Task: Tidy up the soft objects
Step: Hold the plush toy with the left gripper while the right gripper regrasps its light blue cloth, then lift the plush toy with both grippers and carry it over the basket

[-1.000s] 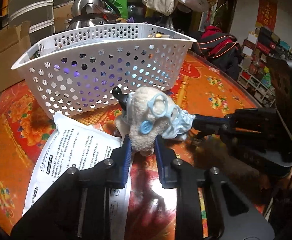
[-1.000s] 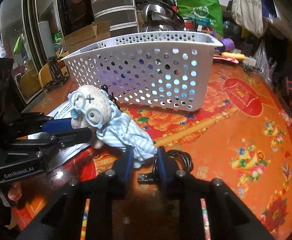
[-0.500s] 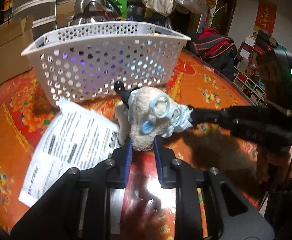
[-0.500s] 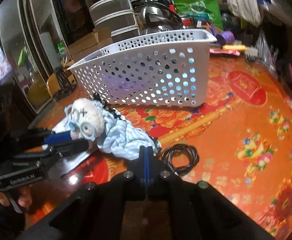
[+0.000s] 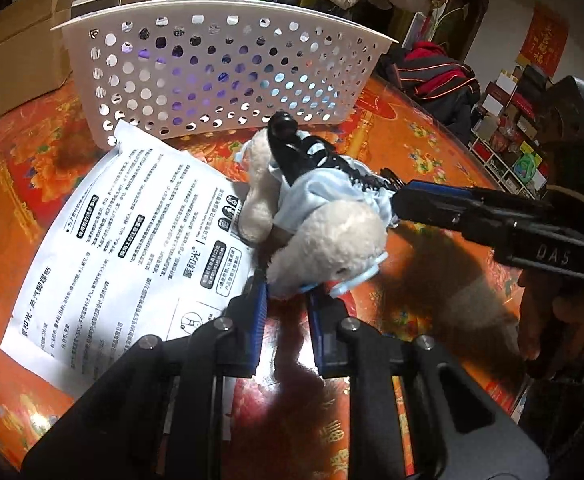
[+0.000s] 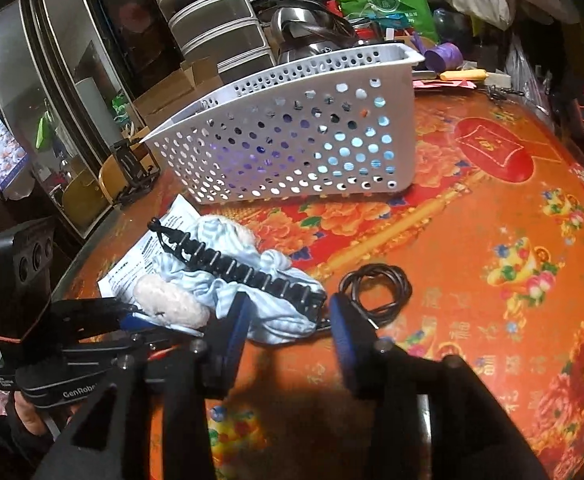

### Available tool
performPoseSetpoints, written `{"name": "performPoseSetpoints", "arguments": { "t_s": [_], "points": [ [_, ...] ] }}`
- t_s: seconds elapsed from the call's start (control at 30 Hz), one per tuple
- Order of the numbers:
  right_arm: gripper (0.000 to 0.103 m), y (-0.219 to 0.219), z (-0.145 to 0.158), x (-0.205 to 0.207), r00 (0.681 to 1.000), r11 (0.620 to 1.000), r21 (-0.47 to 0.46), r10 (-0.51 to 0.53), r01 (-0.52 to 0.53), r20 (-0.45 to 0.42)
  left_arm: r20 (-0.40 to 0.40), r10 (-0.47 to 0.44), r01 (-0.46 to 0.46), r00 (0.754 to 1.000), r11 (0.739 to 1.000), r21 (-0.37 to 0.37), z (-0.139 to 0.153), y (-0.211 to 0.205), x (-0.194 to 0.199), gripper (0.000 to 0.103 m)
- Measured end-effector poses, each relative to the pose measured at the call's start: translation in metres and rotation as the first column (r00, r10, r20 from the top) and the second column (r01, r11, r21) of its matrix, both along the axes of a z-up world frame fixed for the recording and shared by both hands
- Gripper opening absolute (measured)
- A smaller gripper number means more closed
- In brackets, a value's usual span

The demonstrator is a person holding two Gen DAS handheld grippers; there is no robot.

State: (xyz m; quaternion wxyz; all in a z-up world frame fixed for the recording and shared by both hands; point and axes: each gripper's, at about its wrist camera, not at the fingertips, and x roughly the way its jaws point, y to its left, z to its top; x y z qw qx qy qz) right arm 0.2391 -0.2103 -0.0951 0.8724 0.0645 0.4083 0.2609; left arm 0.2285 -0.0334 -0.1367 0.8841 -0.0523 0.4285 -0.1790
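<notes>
Plush toy (image 5: 324,236) laid on table (image 6: 492,208) just in front of white basket (image 5: 228,72), head pinched by left gripper (image 5: 286,300), right gripper (image 6: 288,316) marked "GenRobot", jaws opening around striped cloth, printed Chinese leaflet (image 5: 132,240) beneath toy.

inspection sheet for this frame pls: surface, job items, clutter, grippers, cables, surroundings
Surface: round table with an orange-red flowered cover, glossy.
Job's things: plush toy in pale blue striped cloth, lying on the table in front of the white basket; a black strap lies across it.
Clutter: printed sheet partly under the toy.
Grippers: left gripper clamped on the toy's head; right gripper opening, cloth between the jaws, pads not pressing.
Cables: black coil on the table beside the toy.
Surroundings: steel kettle, stacked drawers, cardboard box, bags, shelves.
</notes>
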Motion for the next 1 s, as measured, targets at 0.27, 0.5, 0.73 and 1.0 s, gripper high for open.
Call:
{"name": "performPoseSetpoints", "arguments": {
  "t_s": [0.27, 0.5, 0.73, 1.0],
  "points": [
    [0.049, 0.014, -0.015, 0.01, 0.998, 0.998, -0.033, 0.06, -0.061, -0.035, -0.028, -0.014, 0.014, 1.0, 1.0, -0.005, 0.001, 0.005, 0.01, 0.015],
    [0.051, 0.023, -0.014, 0.014, 0.995, 0.991, -0.09, 0.102, -0.104, -0.017, -0.021, -0.035, 0.035, 0.999, 0.999, -0.003, 0.003, 0.002, 0.015, 0.015],
    [0.033, 0.027, -0.011, 0.009, 0.994, 0.986, -0.126, 0.111, -0.108, 0.017, 0.003, -0.084, 0.084, 0.996, 0.996, 0.039, 0.007, -0.015, 0.01, 0.014],
    [0.031, 0.03, 0.005, -0.004, 0.991, 0.985, -0.148, 0.105, -0.092, 0.08, 0.05, -0.096, 0.093, 0.994, 0.994, 0.06, 0.023, -0.013, -0.002, 0.014]
  ]
}}
